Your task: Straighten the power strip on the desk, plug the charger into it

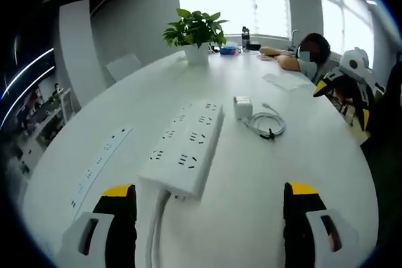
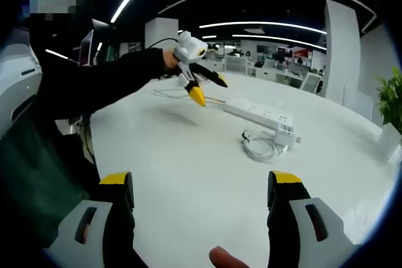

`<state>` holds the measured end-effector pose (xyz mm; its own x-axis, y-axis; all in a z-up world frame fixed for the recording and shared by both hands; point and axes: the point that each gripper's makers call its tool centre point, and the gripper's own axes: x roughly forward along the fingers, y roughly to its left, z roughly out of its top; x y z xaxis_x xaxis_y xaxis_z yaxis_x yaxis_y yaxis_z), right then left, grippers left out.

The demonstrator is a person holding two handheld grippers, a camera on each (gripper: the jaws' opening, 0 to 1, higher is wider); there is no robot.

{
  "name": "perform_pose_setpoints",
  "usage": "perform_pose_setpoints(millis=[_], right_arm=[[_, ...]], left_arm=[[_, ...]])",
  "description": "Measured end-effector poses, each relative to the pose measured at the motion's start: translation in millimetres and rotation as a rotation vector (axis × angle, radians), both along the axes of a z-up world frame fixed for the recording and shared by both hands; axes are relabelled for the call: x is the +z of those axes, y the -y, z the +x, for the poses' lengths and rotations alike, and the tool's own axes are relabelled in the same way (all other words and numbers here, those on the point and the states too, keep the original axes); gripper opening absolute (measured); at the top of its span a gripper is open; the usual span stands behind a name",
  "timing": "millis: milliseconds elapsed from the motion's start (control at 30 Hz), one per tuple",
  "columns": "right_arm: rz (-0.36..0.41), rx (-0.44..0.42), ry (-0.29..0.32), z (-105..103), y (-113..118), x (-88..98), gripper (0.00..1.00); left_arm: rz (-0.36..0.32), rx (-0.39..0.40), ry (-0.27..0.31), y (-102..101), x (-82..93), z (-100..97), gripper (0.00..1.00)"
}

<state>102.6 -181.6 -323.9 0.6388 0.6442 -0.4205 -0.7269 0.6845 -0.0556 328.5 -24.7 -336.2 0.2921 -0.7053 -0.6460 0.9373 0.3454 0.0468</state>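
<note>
A white power strip lies slanted on the white round table, its cord running down between my left gripper's jaws. My left gripper hovers open just short of the strip's near end, holding nothing. A white charger with a coiled cable sits right of the strip. In the right gripper view the strip, charger and cable lie far ahead. My right gripper is open and empty over bare table. The left gripper hangs above the table on a black sleeve.
A potted plant stands at the table's far edge, with a bottle and a seated person beyond. Paper lies near that person. A built-in socket row runs along the table's left. The right gripper shows at the right.
</note>
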Motion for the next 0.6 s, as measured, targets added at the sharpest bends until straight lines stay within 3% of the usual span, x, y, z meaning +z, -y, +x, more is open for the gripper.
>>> perform_pose_setpoints(millis=[200, 600], right_arm=[[0.001, 0.009, 0.003, -0.2, -2.5, 1.3, 0.88], [-0.003, 0.019, 0.001, -0.1, -3.7, 0.5, 0.88]], left_arm=[[-0.026, 0.037, 0.024, -5.2, 3.2, 1.0, 0.99], [-0.09, 0.058, 0.007, -14.7, 10.9, -8.1, 0.99]])
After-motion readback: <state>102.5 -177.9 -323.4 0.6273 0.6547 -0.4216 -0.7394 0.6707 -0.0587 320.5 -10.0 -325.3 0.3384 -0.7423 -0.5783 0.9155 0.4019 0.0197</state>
